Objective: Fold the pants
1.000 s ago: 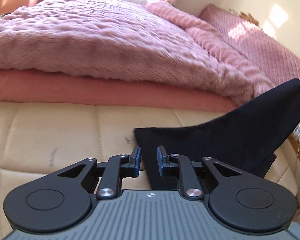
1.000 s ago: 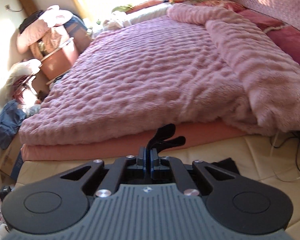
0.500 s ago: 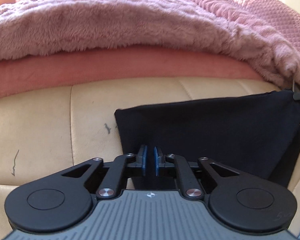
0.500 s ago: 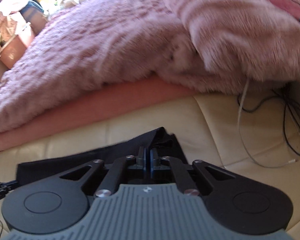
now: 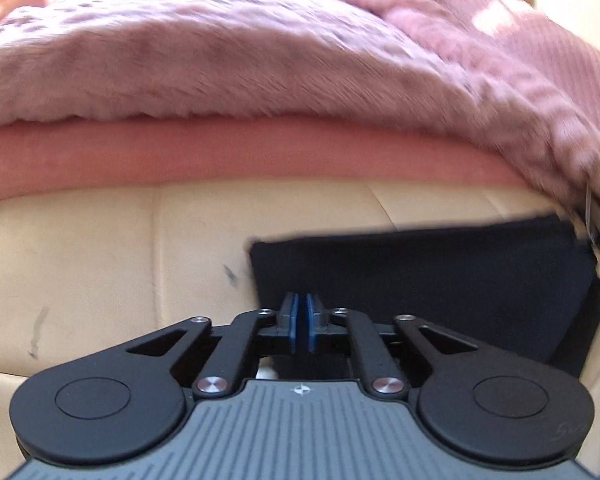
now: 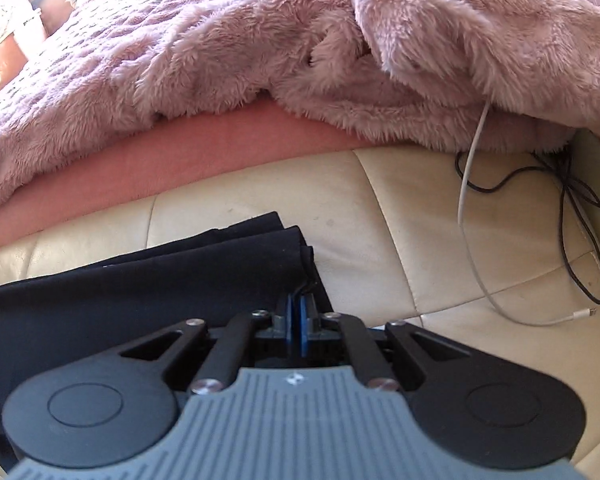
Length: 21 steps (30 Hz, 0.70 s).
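Note:
The black pants [image 5: 439,280] lie folded in flat layers on the cream leather surface [image 5: 100,260]. In the left wrist view my left gripper [image 5: 300,308] is shut at the pants' near left corner; whether cloth is between its pads is hidden. In the right wrist view the pants [image 6: 140,300] spread to the left, and my right gripper [image 6: 296,308] is shut on their right edge, low over the cream surface [image 6: 399,220].
A fluffy pink blanket [image 5: 260,52] over a salmon sheet [image 5: 220,152] rises just behind the pants. In the right wrist view a white charging cable [image 6: 471,216] and black cables [image 6: 579,208] lie on the cushion to the right.
The lifted pants layer came down flat onto the cushion. My left gripper went from open to shut. My right gripper dropped with the cloth edge down to the surface.

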Available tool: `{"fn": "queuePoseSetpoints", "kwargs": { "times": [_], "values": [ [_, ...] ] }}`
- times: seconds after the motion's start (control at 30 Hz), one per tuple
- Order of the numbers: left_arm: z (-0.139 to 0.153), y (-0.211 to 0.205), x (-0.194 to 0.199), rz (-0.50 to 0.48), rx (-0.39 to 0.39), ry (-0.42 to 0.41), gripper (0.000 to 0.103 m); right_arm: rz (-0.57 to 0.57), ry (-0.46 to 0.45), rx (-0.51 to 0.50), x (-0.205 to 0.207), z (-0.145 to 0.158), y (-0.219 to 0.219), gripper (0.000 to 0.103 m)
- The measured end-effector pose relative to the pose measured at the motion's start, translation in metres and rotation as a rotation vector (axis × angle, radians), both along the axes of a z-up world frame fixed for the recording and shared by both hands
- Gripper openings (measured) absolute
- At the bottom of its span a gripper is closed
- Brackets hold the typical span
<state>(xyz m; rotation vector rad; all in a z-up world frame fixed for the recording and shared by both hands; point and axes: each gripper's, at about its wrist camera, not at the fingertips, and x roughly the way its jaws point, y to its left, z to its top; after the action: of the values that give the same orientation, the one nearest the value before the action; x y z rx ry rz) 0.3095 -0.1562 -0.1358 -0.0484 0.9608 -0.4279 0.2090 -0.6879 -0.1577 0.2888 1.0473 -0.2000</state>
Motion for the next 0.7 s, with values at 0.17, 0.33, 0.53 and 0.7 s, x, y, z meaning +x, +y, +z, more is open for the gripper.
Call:
{"fn": "queuePoseSetpoints", "kwargs": {
  "times": [0.17,0.33,0.53,0.7],
  "values": [
    [-0.008,0.01,0.026,0.085,-0.063,0.057,0.043,-0.008,-0.013,0.001,-0.003,0.0,0.002,0.0],
    [-0.021,0.008,0.041,0.12,-0.13,0.095,0.021,-0.01,-0.039,0.0,-0.006,0.003,0.004,0.0],
    [-0.007,0.026,0.024,0.148,-0.24,0.022,0.006,0.063,-0.133,-0.037,-0.02,0.026,0.015,0.0],
    [-0.014,0.042,0.022,0.201,-0.253,0.039,0.006,0.131,-0.31,-0.036,-0.032,0.047,0.019,0.0]
  ]
}}
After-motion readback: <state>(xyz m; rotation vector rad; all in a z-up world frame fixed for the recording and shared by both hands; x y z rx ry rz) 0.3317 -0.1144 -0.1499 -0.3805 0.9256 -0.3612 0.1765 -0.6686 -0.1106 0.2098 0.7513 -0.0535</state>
